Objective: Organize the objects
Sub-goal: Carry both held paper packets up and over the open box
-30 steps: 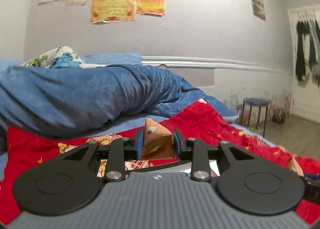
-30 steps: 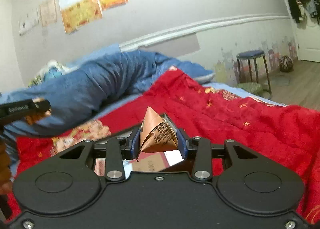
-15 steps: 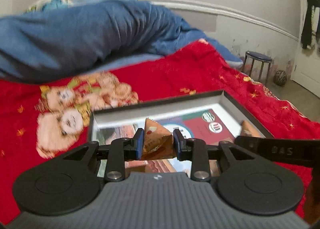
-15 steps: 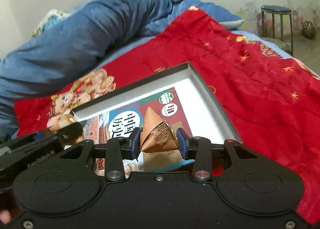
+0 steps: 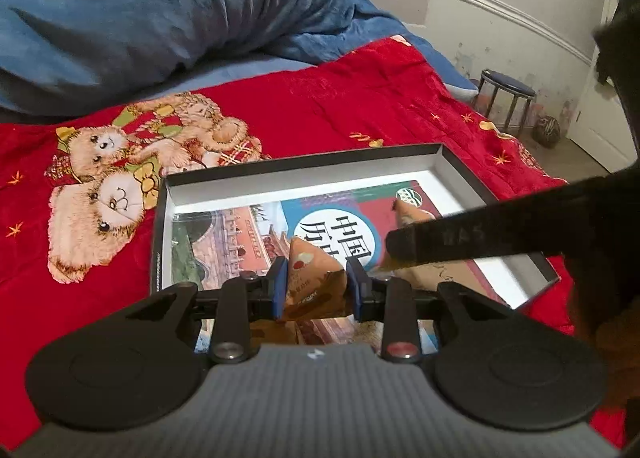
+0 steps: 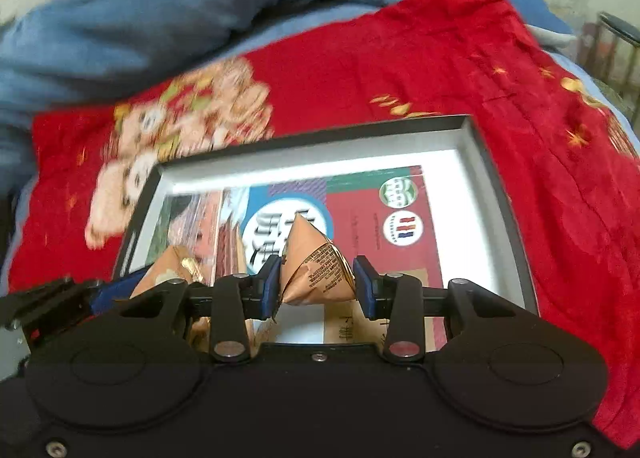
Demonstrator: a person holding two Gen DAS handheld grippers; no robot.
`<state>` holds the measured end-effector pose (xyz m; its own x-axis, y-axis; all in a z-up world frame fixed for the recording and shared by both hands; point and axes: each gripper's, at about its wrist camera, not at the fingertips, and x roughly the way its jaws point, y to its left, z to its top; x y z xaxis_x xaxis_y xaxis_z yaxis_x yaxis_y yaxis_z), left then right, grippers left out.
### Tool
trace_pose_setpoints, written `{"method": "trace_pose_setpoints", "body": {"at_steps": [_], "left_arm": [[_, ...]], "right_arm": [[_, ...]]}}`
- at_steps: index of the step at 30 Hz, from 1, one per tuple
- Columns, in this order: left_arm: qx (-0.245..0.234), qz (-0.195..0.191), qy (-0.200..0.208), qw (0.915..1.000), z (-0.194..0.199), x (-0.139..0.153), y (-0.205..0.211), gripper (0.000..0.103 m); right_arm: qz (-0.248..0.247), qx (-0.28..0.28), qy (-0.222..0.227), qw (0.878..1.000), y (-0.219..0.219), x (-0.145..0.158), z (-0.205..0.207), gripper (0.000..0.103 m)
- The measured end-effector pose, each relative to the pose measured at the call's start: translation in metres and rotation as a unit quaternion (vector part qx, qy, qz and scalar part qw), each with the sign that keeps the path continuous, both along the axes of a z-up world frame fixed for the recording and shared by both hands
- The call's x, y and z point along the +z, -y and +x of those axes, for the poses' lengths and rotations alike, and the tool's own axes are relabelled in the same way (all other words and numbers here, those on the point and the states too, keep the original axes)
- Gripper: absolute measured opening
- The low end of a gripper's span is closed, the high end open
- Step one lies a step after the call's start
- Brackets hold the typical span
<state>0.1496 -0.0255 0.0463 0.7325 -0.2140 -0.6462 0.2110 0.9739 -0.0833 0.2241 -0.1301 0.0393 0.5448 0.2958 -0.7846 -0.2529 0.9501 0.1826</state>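
My left gripper point(image 5: 318, 286) is shut on a brown pyramid-shaped snack packet point(image 5: 312, 278) and hangs over the near part of a shallow black box point(image 5: 304, 163) with a white inside. A colourful printed booklet point(image 5: 344, 225) lies flat in the box. My right gripper point(image 6: 318, 282) is shut on a second brown pyramid packet point(image 6: 316, 266) over the same box point(image 6: 312, 129). In the left wrist view the right gripper's finger point(image 5: 480, 238) reaches in from the right with its packet point(image 5: 408, 211). In the right wrist view the left gripper's packet point(image 6: 168, 278) shows at lower left.
The box lies on a red blanket point(image 5: 340, 97) printed with teddy bears point(image 5: 120, 177). A bunched blue duvet point(image 5: 160, 9) fills the far side of the bed. A small stool point(image 5: 506, 97) and a door stand past the bed's right edge.
Both grippers have tipped downward, from facing the wall to hanging over the open box. The right gripper has swung in beside the left one. Each keeps its packet.
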Motion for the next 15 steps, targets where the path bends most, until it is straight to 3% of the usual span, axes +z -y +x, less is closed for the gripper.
{"method": "trace_pose_setpoints", "body": {"at_steps": [2,5,9,15], "left_arm": [[-0.017,-0.001,-0.010,0.9998,0.000,-0.001,0.002,0.035],[-0.031,-0.007,-0.020,0.9993,0.001,-0.002,0.006,0.035],[-0.041,-0.010,-0.026,0.9988,0.000,-0.005,0.006,0.035],[-0.039,-0.022,-0.040,0.9982,0.004,-0.011,0.004,0.035]], "right_arm": [[-0.049,0.040,-0.002,0.998,-0.011,0.006,-0.006,0.038],[-0.075,0.045,-0.005,0.996,-0.015,0.013,-0.013,0.038],[-0.033,0.028,-0.028,0.999,-0.011,0.016,-0.025,0.038],[-0.014,0.009,-0.037,0.999,-0.005,0.006,-0.022,0.038]]}}
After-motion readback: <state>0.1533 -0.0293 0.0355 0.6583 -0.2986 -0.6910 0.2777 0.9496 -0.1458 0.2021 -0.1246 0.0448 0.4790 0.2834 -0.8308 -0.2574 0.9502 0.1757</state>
